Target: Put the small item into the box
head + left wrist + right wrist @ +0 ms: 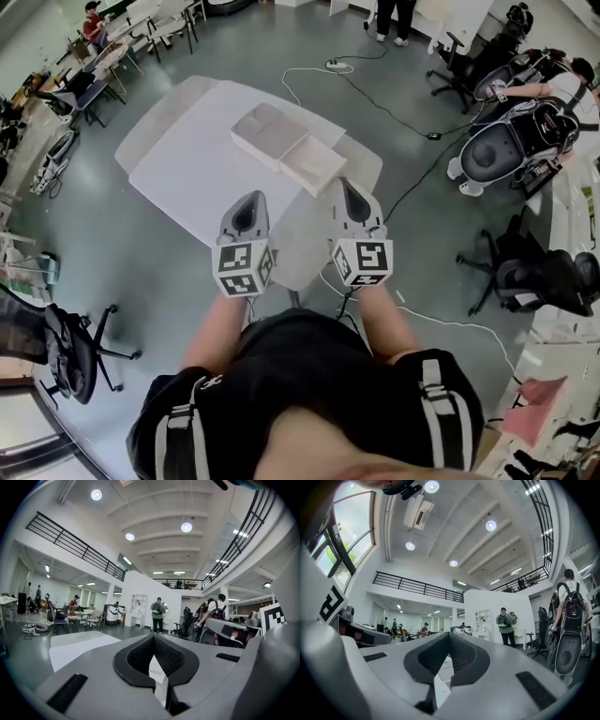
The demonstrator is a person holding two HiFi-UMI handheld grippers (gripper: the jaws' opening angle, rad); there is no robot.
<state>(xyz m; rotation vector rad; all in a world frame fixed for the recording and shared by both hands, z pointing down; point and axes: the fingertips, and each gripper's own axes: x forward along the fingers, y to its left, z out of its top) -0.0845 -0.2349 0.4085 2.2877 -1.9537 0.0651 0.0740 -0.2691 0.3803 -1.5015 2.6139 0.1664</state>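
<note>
An open white box (314,167) lies on the white table (187,159) at its far right, with its flat lid (265,129) beside it on the left. No small item can be made out anywhere. Both grippers hover over the table's near edge, level and pointing away from me toward the box. My left gripper (249,202) is shut with nothing between its jaws, and so is my right gripper (351,192). In the left gripper view the gripper (153,641) points into the hall. In the right gripper view the gripper (449,637) does the same.
A black office chair (70,356) stands at my left and more chairs (525,272) at my right. A cable (375,103) runs over the grey floor behind the table. People stand far off in the hall (158,613).
</note>
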